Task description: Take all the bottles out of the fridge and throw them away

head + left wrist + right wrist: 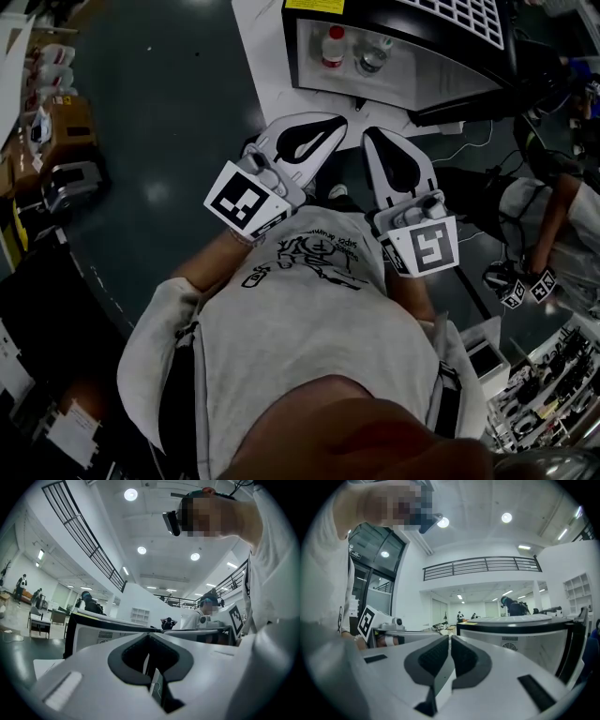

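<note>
Inside the open fridge (441,70) two bottles were seen upright, just beside each other: a white bottle (333,47) with a red cap and a clear bottle (372,58) with a pale cap. Their labels and the fridge's yellow sticker (314,6) could not be read. The left hand-held gripper (337,122) and right hand-held gripper (372,137) were held closed and empty, with a white sheet (262,66) lying bare before the fridge
</note>
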Demonstrator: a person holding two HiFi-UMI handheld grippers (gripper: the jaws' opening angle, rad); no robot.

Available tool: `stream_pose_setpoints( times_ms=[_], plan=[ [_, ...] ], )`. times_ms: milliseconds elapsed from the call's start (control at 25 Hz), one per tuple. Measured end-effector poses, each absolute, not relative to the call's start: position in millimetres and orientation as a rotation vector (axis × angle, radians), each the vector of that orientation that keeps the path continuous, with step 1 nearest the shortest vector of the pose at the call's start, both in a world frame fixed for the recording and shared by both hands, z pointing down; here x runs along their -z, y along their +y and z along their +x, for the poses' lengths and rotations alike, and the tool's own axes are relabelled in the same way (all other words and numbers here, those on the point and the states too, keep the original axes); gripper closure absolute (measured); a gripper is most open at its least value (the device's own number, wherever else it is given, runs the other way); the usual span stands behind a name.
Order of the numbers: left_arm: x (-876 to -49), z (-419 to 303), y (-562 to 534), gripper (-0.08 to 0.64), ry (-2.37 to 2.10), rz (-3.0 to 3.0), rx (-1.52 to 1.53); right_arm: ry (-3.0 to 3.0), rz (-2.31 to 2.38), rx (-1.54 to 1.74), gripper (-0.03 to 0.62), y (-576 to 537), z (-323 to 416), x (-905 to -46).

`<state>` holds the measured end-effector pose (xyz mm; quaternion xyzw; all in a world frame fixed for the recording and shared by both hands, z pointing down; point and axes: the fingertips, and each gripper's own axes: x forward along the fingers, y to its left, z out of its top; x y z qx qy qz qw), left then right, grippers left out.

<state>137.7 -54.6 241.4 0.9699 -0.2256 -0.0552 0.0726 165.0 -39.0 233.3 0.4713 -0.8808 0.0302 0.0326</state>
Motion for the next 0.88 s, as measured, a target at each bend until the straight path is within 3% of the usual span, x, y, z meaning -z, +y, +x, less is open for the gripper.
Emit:
stream_pose_setpoints(
  times_ms=[880],
  plan=[
    [-259, 180, -79, 0.552, -0.761, 2.887, 0.112, -2.703, 1.393, -0.109, 0.581, -58, 209, -251]
  ],
)
